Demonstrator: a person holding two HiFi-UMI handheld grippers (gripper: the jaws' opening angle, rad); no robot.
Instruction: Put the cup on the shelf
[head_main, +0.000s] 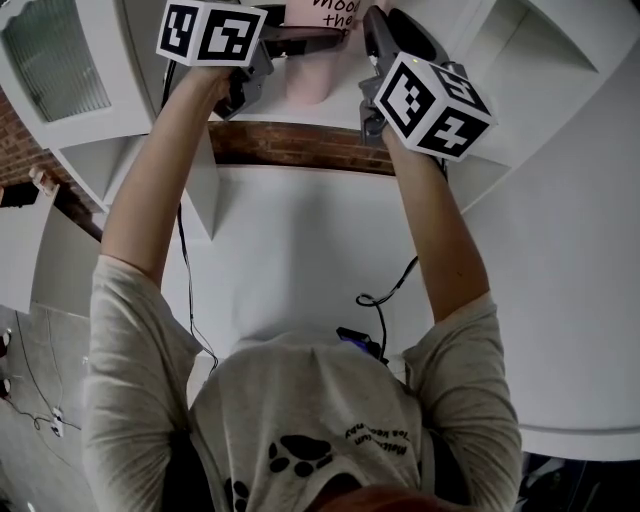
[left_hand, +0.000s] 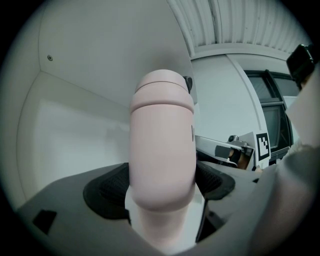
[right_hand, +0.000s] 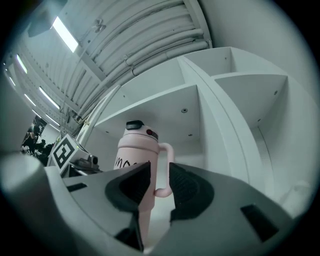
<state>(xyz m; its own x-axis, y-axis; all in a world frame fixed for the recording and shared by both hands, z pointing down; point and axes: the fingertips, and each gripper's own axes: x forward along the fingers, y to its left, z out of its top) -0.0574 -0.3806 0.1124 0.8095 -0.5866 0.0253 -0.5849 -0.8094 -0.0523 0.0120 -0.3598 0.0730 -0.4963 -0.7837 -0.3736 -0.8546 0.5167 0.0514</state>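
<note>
At twelve o'clock from the left gripper (left_hand: 162, 187), clamped in its jaws, the cup (left_hand: 162, 140) stands upright; the right gripper (right_hand: 159, 182), jaws parted and empty, sits at the cup's three o'clock.

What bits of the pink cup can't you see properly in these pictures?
- Writing on the cup: cut off by the top edge in the head view, half hidden behind the right gripper in its own view.
- The cup's bottom: hidden by the left gripper and by the right one, so whether it rests on the shelf cannot be told.
</note>
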